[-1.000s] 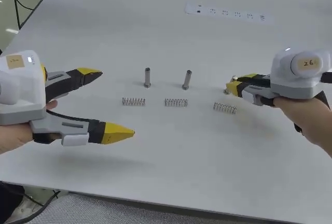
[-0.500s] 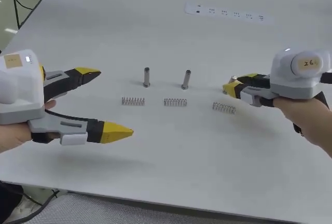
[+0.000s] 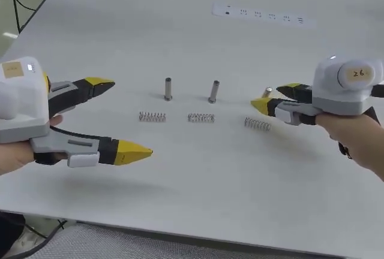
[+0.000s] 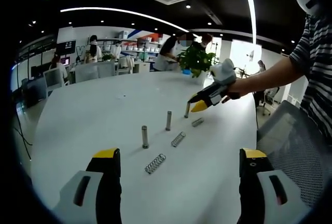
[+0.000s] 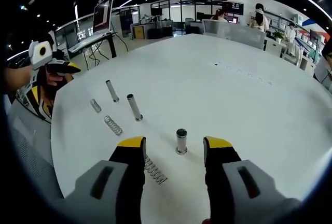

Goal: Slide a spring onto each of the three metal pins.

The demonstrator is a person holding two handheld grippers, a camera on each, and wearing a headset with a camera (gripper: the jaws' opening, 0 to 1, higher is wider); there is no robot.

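Springs lie loose beside three bare metal pins; none fitted. Left gripper gapes wide; right gripper open, empty, flanking one pin.

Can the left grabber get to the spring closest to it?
Probably yes: the left gripper is open, and the nearest spring lies on the table just ahead of its jaws, with nothing in between.

we read "26", handwritten on the round sticker atop the right gripper; the square sticker on the left gripper is too blurred to read.
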